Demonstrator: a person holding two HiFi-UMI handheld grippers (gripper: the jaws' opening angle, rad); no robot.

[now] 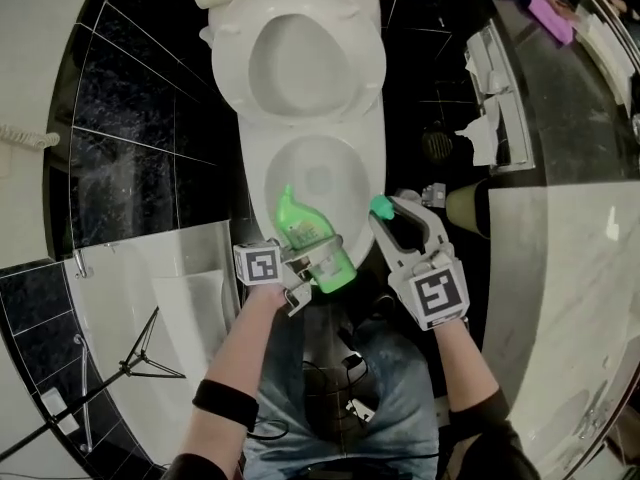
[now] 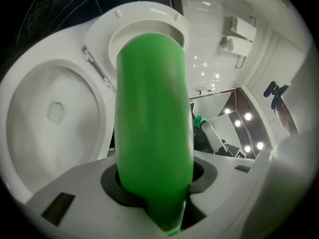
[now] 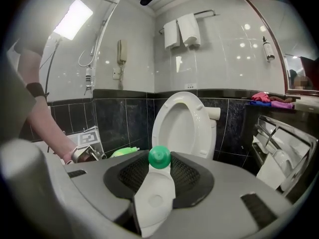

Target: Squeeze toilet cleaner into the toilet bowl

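My left gripper (image 1: 318,260) is clamped around the body of the bright green plastic cleaner bottle (image 2: 152,123). The bottle hangs above the near rim of the white porcelain toilet bowl (image 1: 256,173), its neck aimed toward the bowl's middle. My right gripper (image 1: 386,214) pinches a small round green cap (image 3: 159,157) just beside the bowl's near-right rim, so I judge the bottle already opened. The white toilet seat (image 1: 232,48) stands raised behind the bowl, and I see no cleaner on the porcelain. By my reckoning, the tipping and squeezing are yet to do.
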